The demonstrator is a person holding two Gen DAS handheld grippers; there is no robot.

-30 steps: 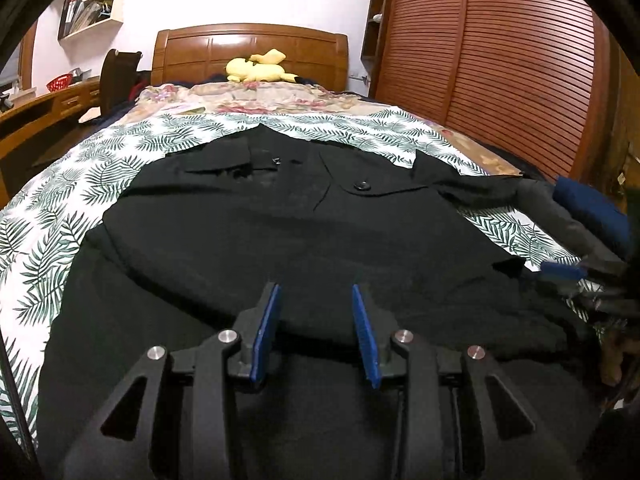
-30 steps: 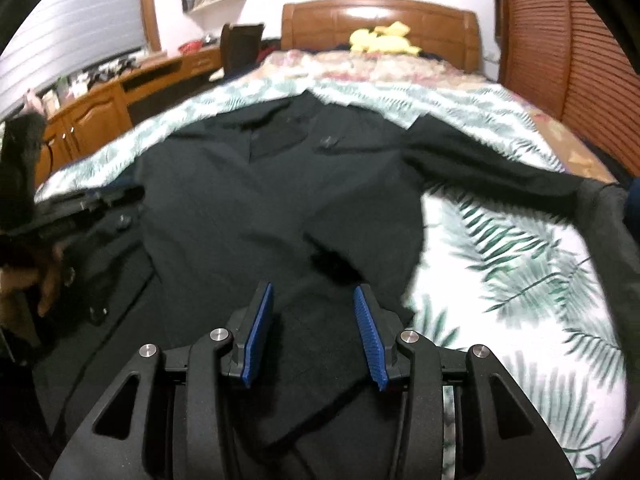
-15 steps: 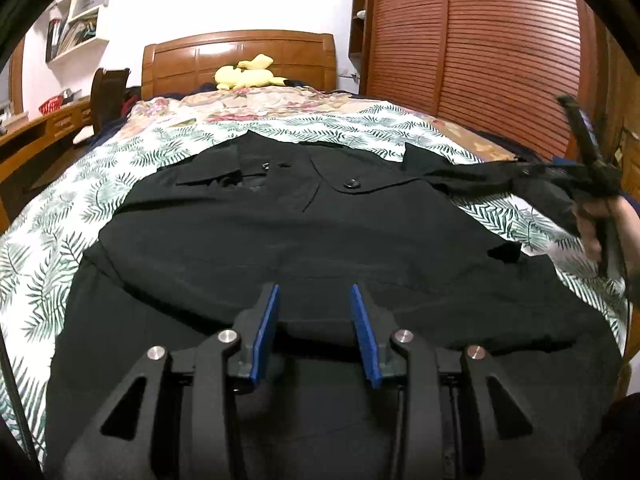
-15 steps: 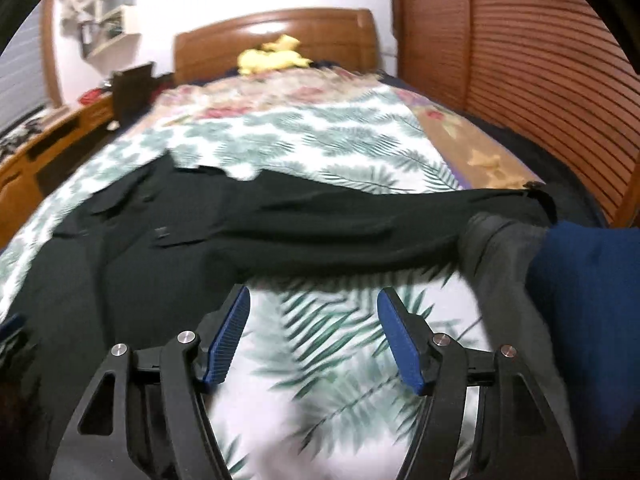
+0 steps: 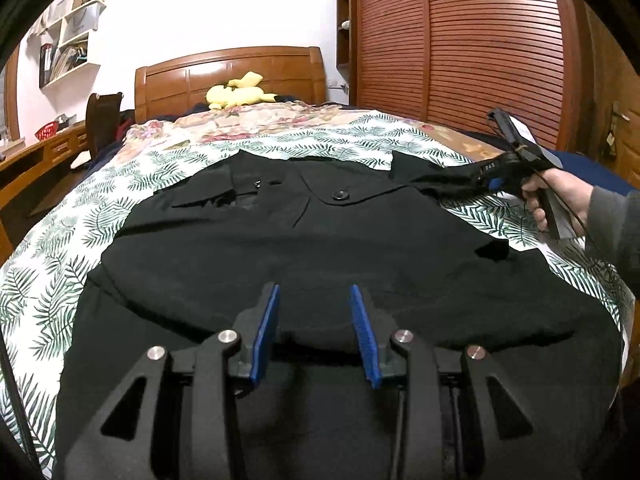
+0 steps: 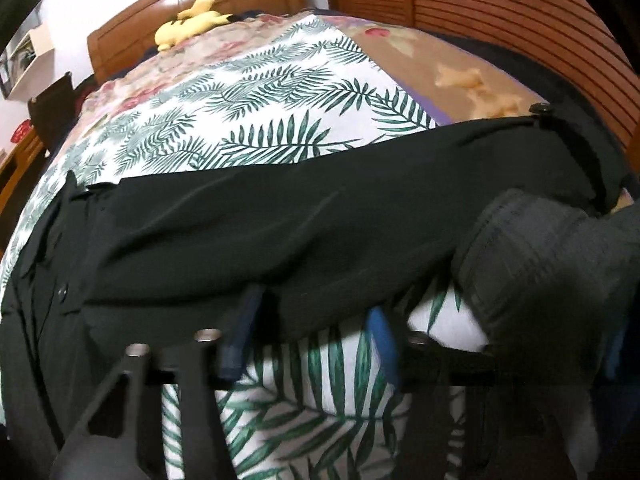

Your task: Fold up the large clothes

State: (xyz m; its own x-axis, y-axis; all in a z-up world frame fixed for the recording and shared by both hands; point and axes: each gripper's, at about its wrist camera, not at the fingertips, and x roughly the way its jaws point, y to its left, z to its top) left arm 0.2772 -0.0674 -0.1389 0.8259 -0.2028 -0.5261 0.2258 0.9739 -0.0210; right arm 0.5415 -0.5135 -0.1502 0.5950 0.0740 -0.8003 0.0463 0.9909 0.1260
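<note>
A large black button-up garment (image 5: 304, 248) lies spread on the bed, collar toward the headboard. My left gripper (image 5: 316, 328) is open, low over its near hem, with a fold of cloth between the blue pads, not pinched. The garment's right sleeve (image 6: 304, 216) stretches across the leaf-print sheet (image 6: 260, 120). My right gripper (image 6: 312, 332) is open at the sleeve's near edge, its jaws either side of the cloth edge. It also shows in the left wrist view (image 5: 494, 178), held by a hand at the sleeve's end.
A yellow plush toy (image 5: 240, 94) lies by the wooden headboard (image 5: 228, 76). A slatted wooden wardrobe (image 5: 480, 48) stands to the right. A desk and chair (image 5: 100, 120) are on the left. A grey sleeve (image 6: 540, 264) of my own arm blocks the right wrist view's right side.
My right gripper swung from the garment's lower right front out to the right sleeve and dropped close to it. My left gripper stayed over the hem, still open.
</note>
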